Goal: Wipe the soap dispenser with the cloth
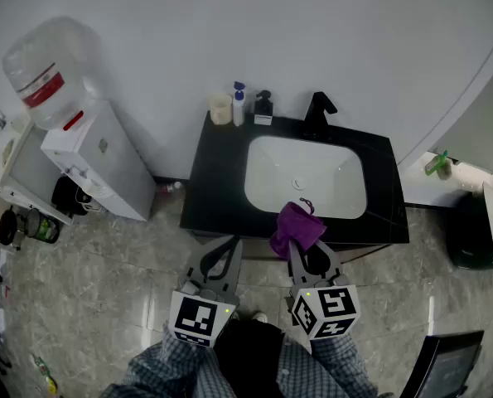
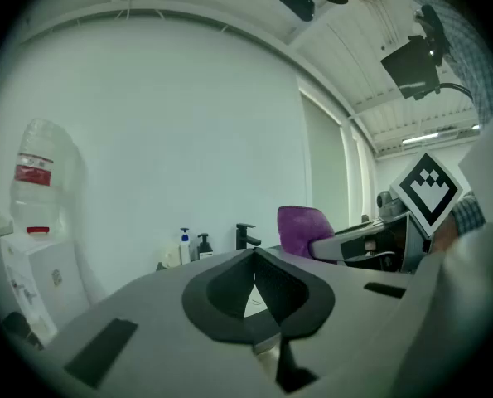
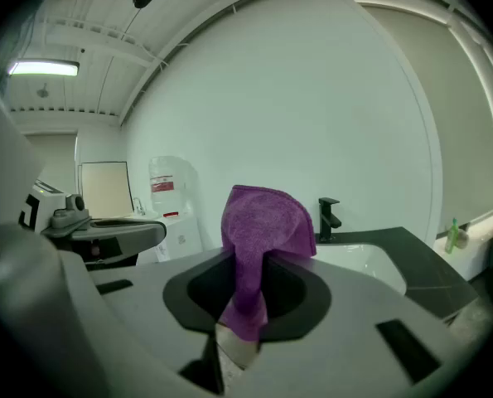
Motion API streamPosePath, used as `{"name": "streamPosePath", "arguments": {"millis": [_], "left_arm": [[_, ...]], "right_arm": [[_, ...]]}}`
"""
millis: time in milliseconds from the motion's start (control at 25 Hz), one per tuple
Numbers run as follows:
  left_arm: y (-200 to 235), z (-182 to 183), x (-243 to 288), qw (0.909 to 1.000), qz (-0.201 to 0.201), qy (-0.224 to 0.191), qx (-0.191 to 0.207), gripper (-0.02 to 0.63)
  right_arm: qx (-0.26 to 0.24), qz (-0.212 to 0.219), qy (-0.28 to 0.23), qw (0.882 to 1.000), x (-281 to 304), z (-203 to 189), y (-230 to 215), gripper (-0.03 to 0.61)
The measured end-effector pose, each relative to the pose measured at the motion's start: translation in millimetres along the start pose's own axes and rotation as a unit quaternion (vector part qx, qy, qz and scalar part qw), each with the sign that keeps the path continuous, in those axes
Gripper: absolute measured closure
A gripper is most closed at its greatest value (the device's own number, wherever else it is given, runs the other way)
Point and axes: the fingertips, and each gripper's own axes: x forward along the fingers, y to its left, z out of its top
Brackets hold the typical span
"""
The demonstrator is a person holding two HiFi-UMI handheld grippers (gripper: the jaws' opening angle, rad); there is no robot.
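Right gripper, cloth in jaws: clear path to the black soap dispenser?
Probably yes. Right gripper holds the cloth at the counter's front; bare counter lies before the soap dispenser.

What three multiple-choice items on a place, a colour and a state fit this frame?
1. Where does the soap dispenser stand?
A. in the basin
B. at the back left of the counter
C. on the floor

2. What colour is the cloth?
A. purple
B. yellow
C. white

3. What is the state of the right gripper?
A. open and empty
B. shut on the cloth
C. out of view

Key:
1 B, since it stands by the wall, left of the faucet.
2 A, as the head view and both gripper views show it purple.
3 B, since its jaws pinch the cloth, which sticks up between them.
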Motion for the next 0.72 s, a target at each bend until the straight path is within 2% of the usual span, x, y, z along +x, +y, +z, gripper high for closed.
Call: {"name": "streamPosePath", "arguments": {"millis": [200, 600, 720], "left_arm": [[-0.5, 4.5, 1.1, 0.9999, 0.001, -0.015, 0.000, 0.612], [0.4, 0.4, -0.7, 1.0000, 0.002, 0.000, 0.001, 0.612], [-0.1, 3.8, -0.2, 0.9999, 0.004, -0.013, 0.000, 0.612]], "right_arm": [[0.000, 0.001, 0.000, 1.000, 0.1, -0.1, -0.4, 0.504], [0.006, 0.004, -0.004, 1.000, 0.5, 1.8, 1.0, 0.503], [0.010, 0.005, -0.007, 1.000, -0.4, 2.4, 0.1, 0.503]]}}
